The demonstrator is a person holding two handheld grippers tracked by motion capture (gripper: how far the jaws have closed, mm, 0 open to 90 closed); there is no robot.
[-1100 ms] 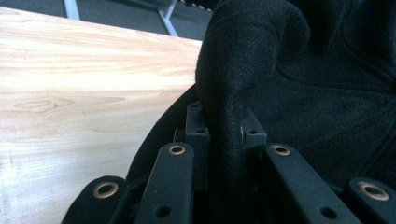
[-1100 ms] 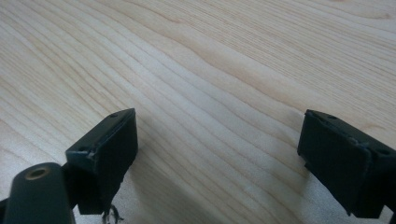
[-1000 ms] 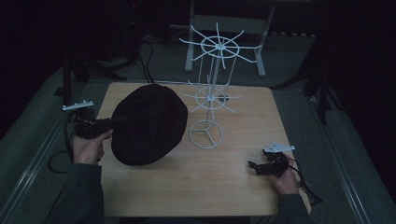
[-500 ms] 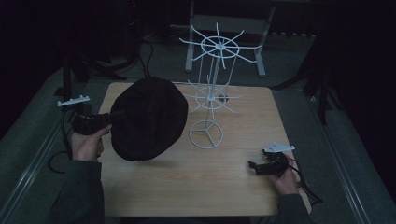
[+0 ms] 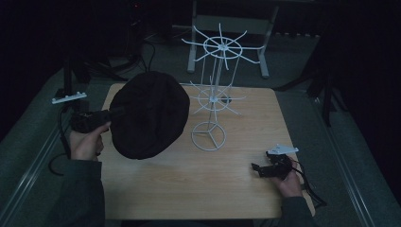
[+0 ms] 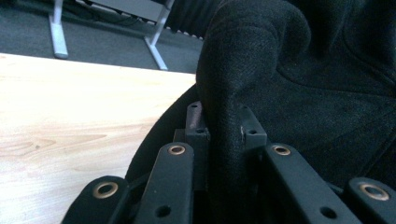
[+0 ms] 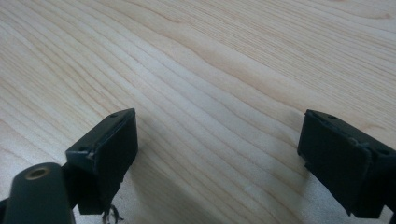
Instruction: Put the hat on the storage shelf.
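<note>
A black flat cap (image 5: 149,113) hangs above the left half of the wooden table (image 5: 189,189), held by its edge. My left gripper (image 5: 113,113) is shut on that edge, off the table's left side. In the left gripper view the cap's dark cloth (image 6: 299,70) is pinched between the two jaws of the left gripper (image 6: 226,128). A white wire display stand (image 5: 215,94) with two tiers of spokes rises at the table's back middle, just right of the cap. My right gripper (image 5: 257,168) rests low at the front right of the table, open, with only bare wood (image 7: 219,93) between its fingers (image 7: 107,144).
A grey metal frame (image 5: 227,28) stands on the dark floor behind the table. Cables lie on the floor at the back left and trail from the right gripper. Bare wood lies across the front and the right of the table.
My left gripper has lifted the cap and tipped it more upright, shifting it slightly left. The right gripper has stayed where it was.
</note>
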